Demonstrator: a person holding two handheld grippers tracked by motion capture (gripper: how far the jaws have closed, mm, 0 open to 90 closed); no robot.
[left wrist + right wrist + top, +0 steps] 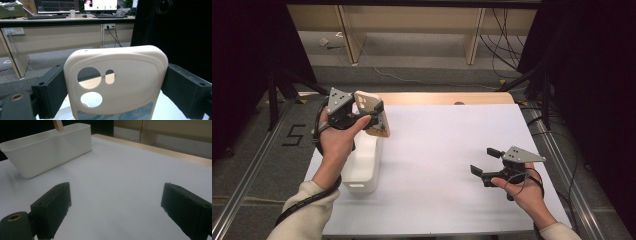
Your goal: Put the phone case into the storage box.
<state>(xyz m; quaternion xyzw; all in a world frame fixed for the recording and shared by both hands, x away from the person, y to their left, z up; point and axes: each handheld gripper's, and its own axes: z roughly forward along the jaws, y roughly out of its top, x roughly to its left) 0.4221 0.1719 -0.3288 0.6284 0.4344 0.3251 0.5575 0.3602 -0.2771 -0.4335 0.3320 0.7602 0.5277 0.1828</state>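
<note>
Phone case clamped between left gripper's fingers, above white bin.

I count two hand-held grippers: the left gripper and the right gripper. I count two black jaws per gripper, four in total. I count one phone case, cream-coloured, with three cut-outs: two round, one slot-shaped. I count one white bin. I count one table. I count two hands: a left hand and a right hand.
</note>
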